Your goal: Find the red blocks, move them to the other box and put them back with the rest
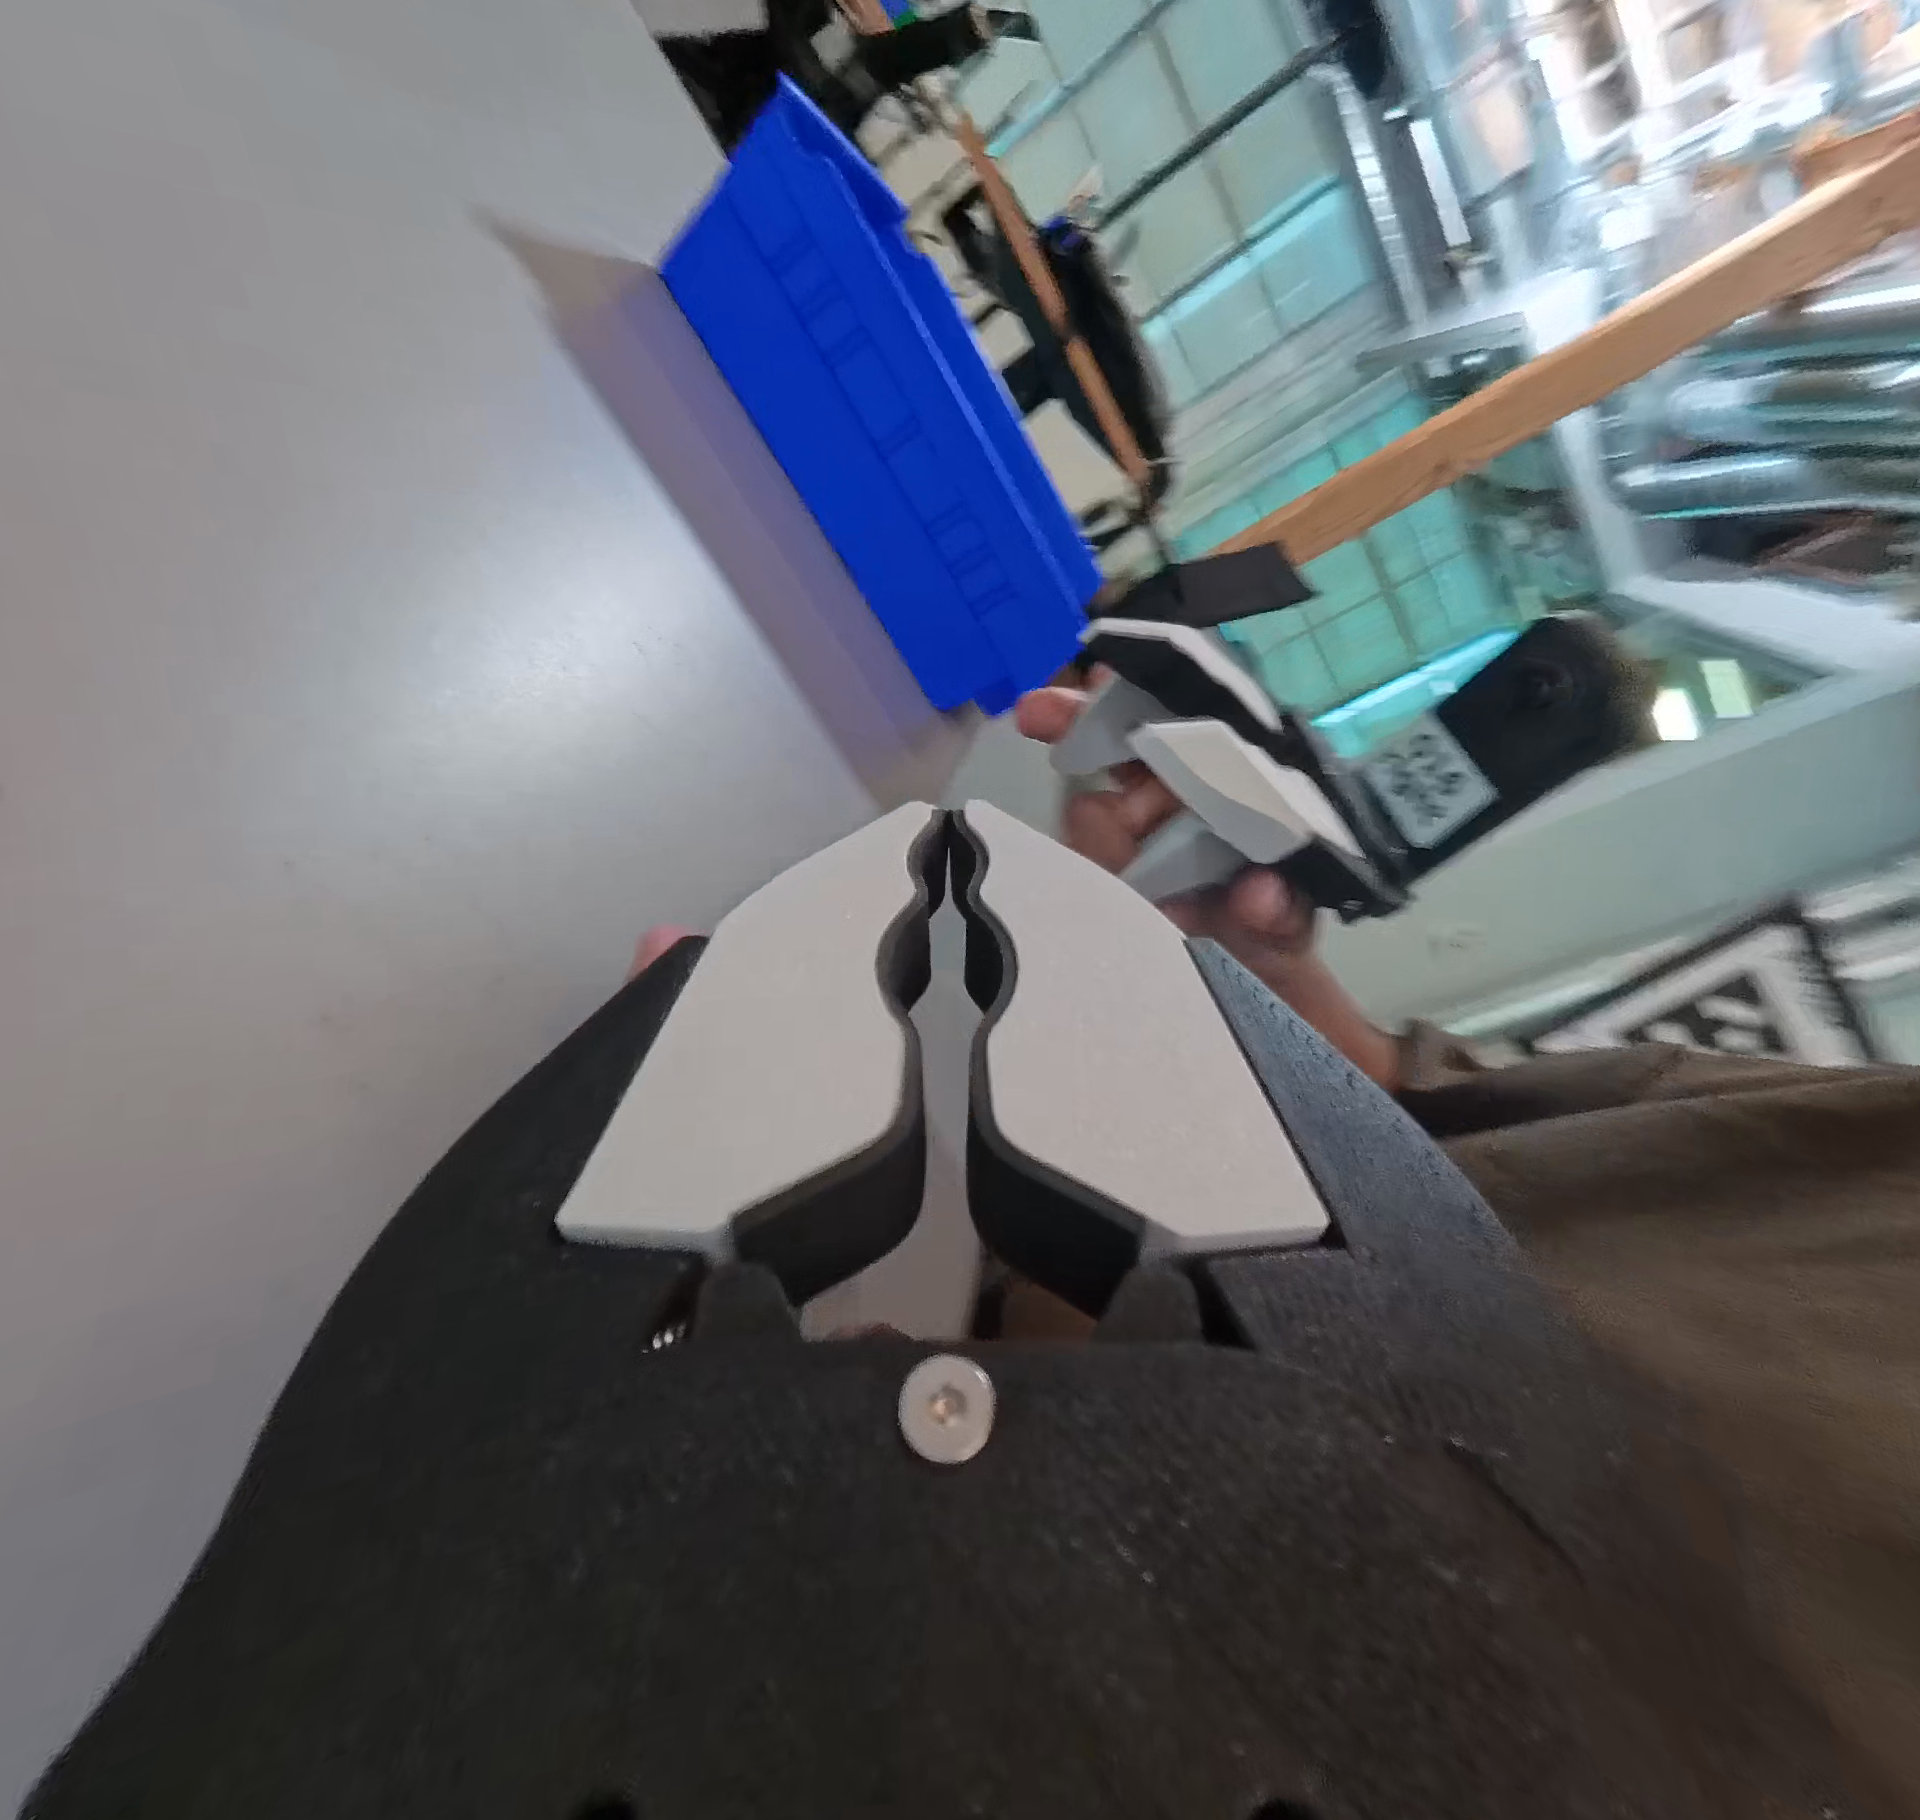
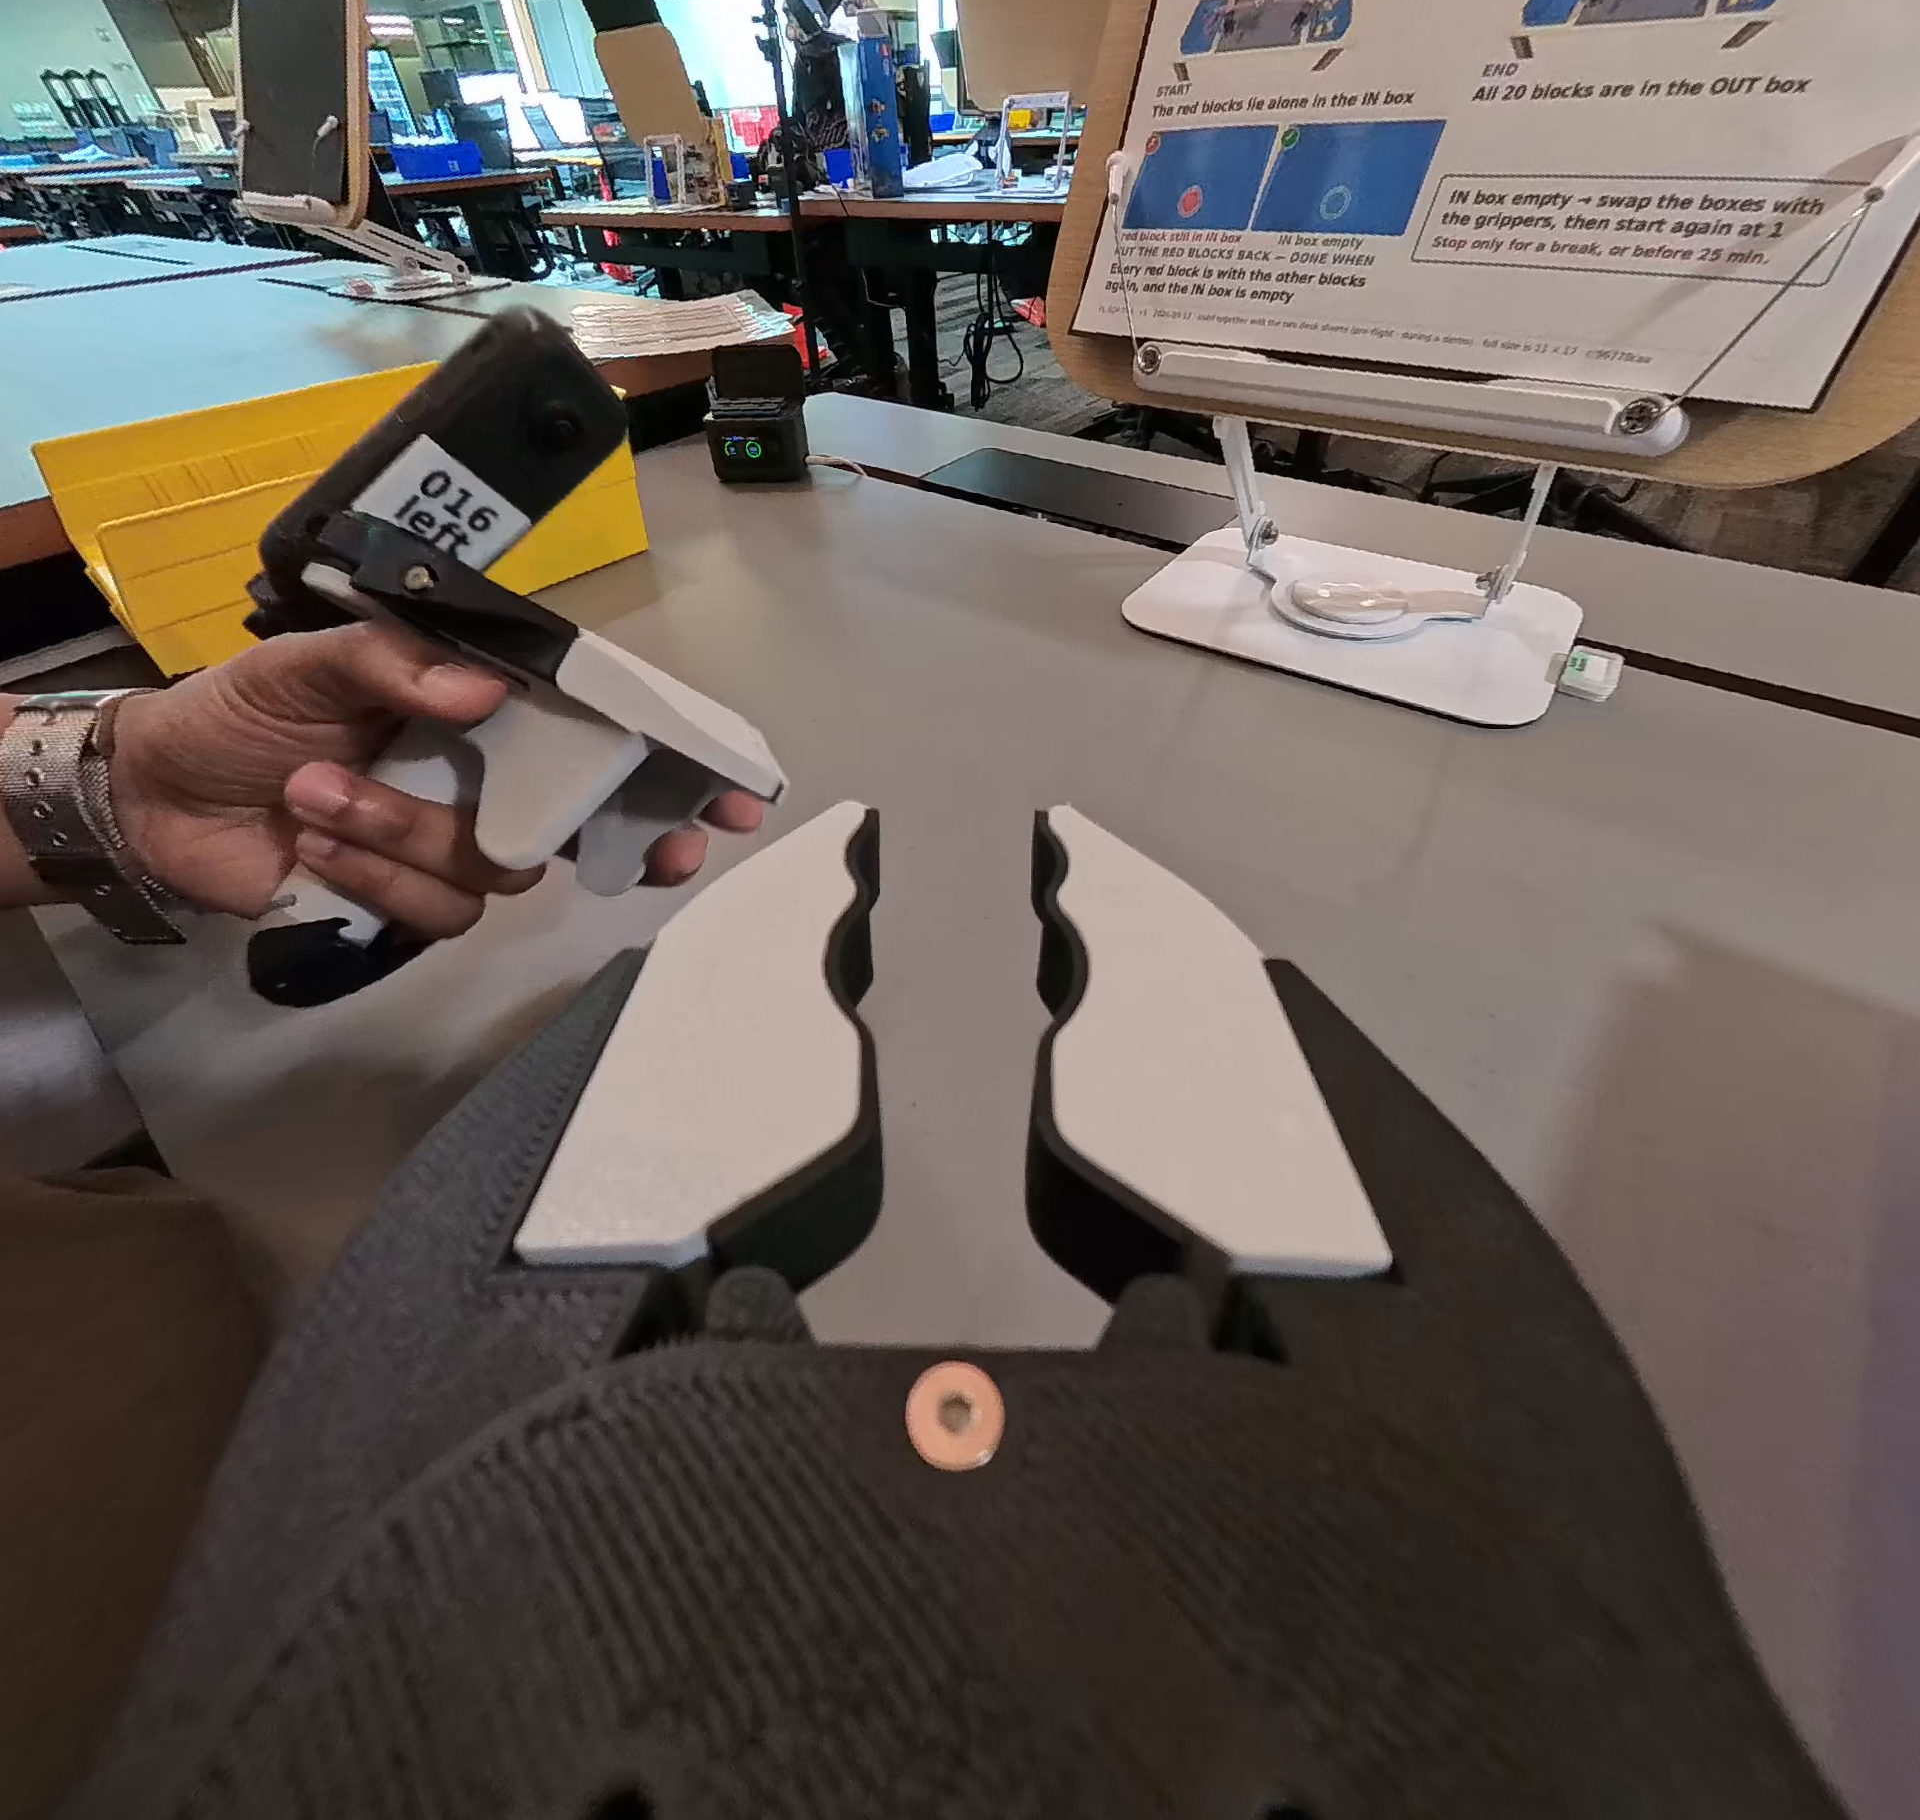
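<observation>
A blue box (image 1: 883, 399) is seen in the left wrist view, resting on the grey table with a long ribbed outer wall turned to the camera. Its inside is hidden, so no blocks can be made out. A yellow box (image 2: 187, 513) is shown in the right wrist view at the far left of the table, its ridged side facing forward; its contents cannot be seen either.

A printed sheet (image 2: 1507, 139) on a white stand (image 2: 1351, 617) beside a small black charger (image 2: 756, 416).
</observation>
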Demonstrator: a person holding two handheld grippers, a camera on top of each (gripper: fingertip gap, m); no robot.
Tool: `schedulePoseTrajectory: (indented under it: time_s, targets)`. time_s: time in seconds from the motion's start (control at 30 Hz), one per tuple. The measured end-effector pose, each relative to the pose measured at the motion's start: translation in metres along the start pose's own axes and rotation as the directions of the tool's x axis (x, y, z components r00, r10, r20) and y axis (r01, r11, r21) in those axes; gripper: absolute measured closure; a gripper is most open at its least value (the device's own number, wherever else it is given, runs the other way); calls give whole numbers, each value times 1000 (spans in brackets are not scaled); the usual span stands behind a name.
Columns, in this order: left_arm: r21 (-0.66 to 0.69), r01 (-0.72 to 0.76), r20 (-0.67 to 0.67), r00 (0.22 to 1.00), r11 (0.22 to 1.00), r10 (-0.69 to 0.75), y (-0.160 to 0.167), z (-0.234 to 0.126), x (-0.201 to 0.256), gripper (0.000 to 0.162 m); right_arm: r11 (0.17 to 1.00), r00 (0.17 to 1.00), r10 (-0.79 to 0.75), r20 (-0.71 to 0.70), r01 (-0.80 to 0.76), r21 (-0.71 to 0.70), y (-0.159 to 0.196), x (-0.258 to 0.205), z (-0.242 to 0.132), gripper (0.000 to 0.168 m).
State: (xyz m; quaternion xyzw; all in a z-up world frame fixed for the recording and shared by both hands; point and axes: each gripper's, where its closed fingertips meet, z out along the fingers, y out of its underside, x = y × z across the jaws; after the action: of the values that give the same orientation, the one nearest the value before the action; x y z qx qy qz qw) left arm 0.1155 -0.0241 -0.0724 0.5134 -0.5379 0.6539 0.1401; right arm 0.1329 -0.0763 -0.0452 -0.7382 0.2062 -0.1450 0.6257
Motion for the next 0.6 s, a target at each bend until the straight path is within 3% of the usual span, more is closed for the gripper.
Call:
schedulePoseTrajectory:
  time_s: [0.07, 0.17, 0.23, 0.3, 0.4, 0.6]
  targets:
    - [44, -177, 197, 966, 983, 166, -15, -7, -20, 162, 1000, 1000, 1, 3, -1, -12, 2, 0, 1, 140]
    - [36, -525, 541, 726, 851, 425, -53, -35, -48, 162, 1000, 1000, 2, 7, -2, -23, 5, 1, 1, 140]
    - [15, -617, 632, 615, 787, 471, -66, -49, -53, 162, 1000, 1000, 4, 9, -4, -26, 6, 1, 1, 139]
    - [-4, -594, 669, 596, 805, 444, -67, -57, -61, 162, 1000, 1000, 6, 11, -5, -27, 6, 1, 0, 139]
    - [34, -544, 673, 633, 839, 383, -67, -62, -66, 162, 1000, 1000, 4, 12, -3, -30, 6, 0, 0, 139]
    - [-4, -571, 695, 589, 821, 412, -69, -64, -69, 162, 999, 1000, -16, 7, 17, -38, 8, 0, 0, 140]
